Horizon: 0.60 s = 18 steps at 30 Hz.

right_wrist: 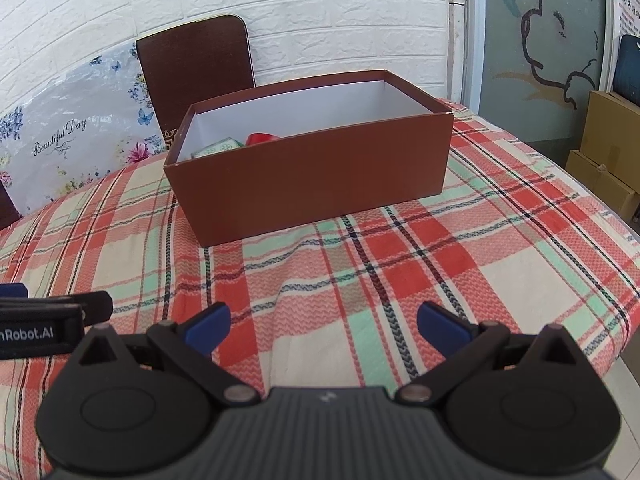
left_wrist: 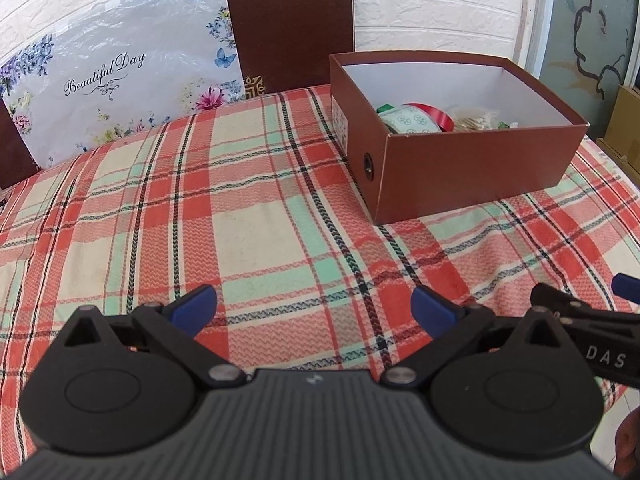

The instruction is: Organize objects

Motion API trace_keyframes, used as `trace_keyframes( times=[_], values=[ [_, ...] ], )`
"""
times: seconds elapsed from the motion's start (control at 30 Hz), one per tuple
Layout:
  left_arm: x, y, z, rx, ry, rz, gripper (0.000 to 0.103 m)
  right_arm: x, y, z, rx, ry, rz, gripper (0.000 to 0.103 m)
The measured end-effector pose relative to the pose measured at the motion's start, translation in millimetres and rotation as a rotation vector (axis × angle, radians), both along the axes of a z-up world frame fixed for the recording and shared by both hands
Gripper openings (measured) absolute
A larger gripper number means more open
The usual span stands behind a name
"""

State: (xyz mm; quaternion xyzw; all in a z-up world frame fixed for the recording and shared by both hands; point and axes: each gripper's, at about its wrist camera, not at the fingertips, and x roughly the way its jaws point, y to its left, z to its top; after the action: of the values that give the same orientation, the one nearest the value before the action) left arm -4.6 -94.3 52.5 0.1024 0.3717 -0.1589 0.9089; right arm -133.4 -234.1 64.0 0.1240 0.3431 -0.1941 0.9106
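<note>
A brown cardboard box [left_wrist: 472, 172] with a white inside stands on the plaid tablecloth [left_wrist: 248, 208], far right in the left wrist view and centre in the right wrist view, box [right_wrist: 320, 184]. Inside lie a green-patterned tape roll [left_wrist: 412, 120], a red roll [left_wrist: 436, 114] and a bundle of cotton swabs [left_wrist: 476, 120]; the right wrist view shows only the tape roll [right_wrist: 222, 147] and red roll [right_wrist: 262, 138]. My left gripper [left_wrist: 314, 308] hangs open over bare cloth, well short of the box. My right gripper [right_wrist: 323, 326] is open too, empty, in front of the box.
A dark brown chair back [left_wrist: 290, 24] stands behind the table, beside a floral plastic-wrapped pack [left_wrist: 108, 84] leaning on the white brick wall. Cardboard cartons [right_wrist: 608, 148] sit on the floor at the right. The table's right edge [right_wrist: 624, 236] drops off near them.
</note>
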Motion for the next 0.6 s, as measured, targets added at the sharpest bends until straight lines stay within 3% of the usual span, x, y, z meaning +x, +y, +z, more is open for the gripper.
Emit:
trace_keyframes(
  times=[0.6],
  values=[
    [-14.8,-0.2,2.1,0.009,-0.012,-0.005,0.103,-0.3,-0.6,-2.2,0.012,0.003,-0.011,0.103]
  ],
)
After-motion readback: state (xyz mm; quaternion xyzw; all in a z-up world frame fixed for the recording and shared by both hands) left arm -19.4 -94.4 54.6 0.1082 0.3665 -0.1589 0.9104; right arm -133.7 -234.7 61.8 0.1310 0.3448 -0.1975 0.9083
